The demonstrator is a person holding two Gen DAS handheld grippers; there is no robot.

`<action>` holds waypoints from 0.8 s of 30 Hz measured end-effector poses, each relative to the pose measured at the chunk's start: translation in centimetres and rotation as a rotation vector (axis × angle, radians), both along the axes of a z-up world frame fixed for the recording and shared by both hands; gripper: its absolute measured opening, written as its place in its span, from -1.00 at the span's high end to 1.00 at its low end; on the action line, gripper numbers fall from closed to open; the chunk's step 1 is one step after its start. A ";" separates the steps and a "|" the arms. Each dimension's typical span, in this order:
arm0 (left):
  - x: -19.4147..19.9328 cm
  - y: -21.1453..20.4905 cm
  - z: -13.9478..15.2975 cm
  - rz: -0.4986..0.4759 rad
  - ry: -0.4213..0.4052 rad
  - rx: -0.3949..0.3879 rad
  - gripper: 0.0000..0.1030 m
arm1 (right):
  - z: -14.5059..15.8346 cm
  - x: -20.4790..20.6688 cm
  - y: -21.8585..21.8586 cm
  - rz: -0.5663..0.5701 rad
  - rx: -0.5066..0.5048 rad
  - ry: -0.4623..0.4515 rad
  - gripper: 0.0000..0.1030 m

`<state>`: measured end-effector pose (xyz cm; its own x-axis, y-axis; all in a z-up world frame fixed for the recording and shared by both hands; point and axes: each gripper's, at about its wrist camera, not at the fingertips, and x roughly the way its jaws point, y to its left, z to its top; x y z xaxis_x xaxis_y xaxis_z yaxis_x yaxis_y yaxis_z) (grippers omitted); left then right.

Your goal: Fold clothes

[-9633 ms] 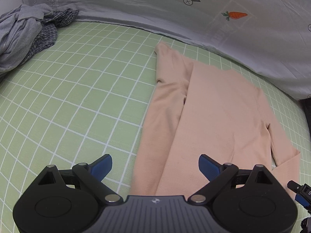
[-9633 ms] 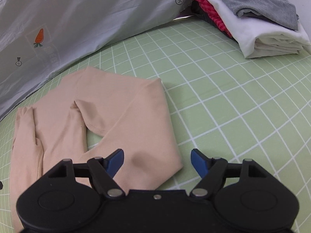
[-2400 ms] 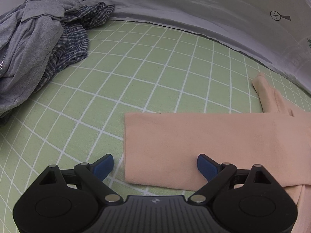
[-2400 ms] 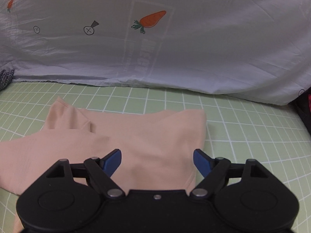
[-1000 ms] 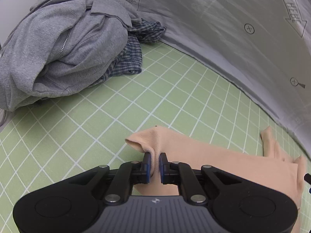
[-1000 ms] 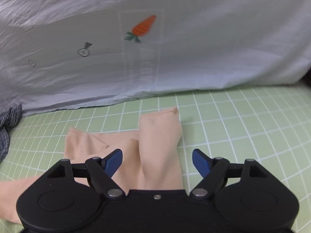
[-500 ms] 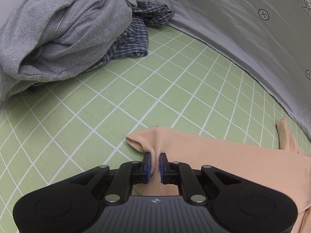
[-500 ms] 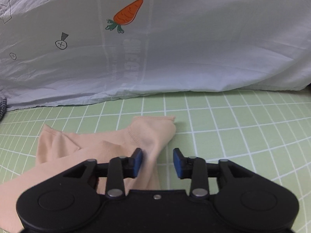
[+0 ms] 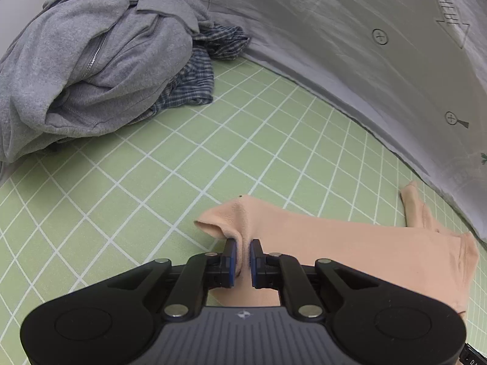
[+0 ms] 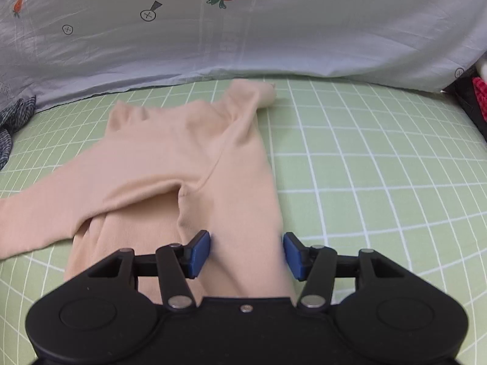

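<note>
Across the far edge of the worktop, a pale grey printed sheet (image 10: 274, 30) is hanging as a backdrop, carrying carrot motifs, crossed circles and arrow marks. Below it, the green grid mat (image 9: 152, 182) is covering the worktop (image 10: 380, 182) from edge to edge.

Item, task garment: a peach long-sleeved top (image 10: 188, 164) is lying on the mat near the far edge, its body partly folded over, one sleeve running toward the left edge and another end reaching toward the backdrop. In the left wrist view the same top (image 9: 350, 243) is stretching away to the right, its near corner lifted off the mat.

Item, unsorted pile: a grey zip jacket (image 9: 91, 60) is sitting heaped at the far left corner, lying on top of a blue checked shirt (image 9: 194, 85), which is showing beside and beneath it.

Item, left gripper (image 9: 243, 255): jaws drawn together, clamping a bunched fold of the top's near corner between the blue pads.

Item, right gripper (image 10: 247, 254): jaws standing partly apart, having just been opening, with a band of the top's fabric lying between them; the left pad is touching or just beside the cloth, but the pads are not pressing it.

Item, far right corner: a red textured fabric (image 10: 481, 94) is showing only in part.
</note>
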<state>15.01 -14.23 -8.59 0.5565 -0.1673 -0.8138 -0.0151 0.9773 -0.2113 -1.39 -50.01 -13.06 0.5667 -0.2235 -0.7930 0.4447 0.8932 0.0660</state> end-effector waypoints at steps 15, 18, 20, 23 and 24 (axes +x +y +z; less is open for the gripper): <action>-11.9 -12.8 5.4 -0.507 -0.117 -0.110 0.79 | 3.6 -13.5 -0.2 -0.166 0.040 -0.025 -0.22; -15.9 -15.3 5.2 -0.637 -0.097 -0.101 0.79 | 3.8 -16.1 -0.4 -0.191 0.049 -0.025 -0.22; -18.6 -16.5 4.5 -0.714 -0.069 -0.071 0.71 | 3.9 -17.5 -0.4 -0.196 0.043 -0.020 -0.22; -21.1 -16.8 3.3 -0.751 -0.013 -0.027 0.40 | 4.1 -19.0 0.0 -0.184 0.028 -0.018 -0.25; -21.6 -16.6 3.0 -0.751 0.004 -0.015 0.09 | 4.1 -19.1 0.1 -0.180 0.030 -0.021 -0.29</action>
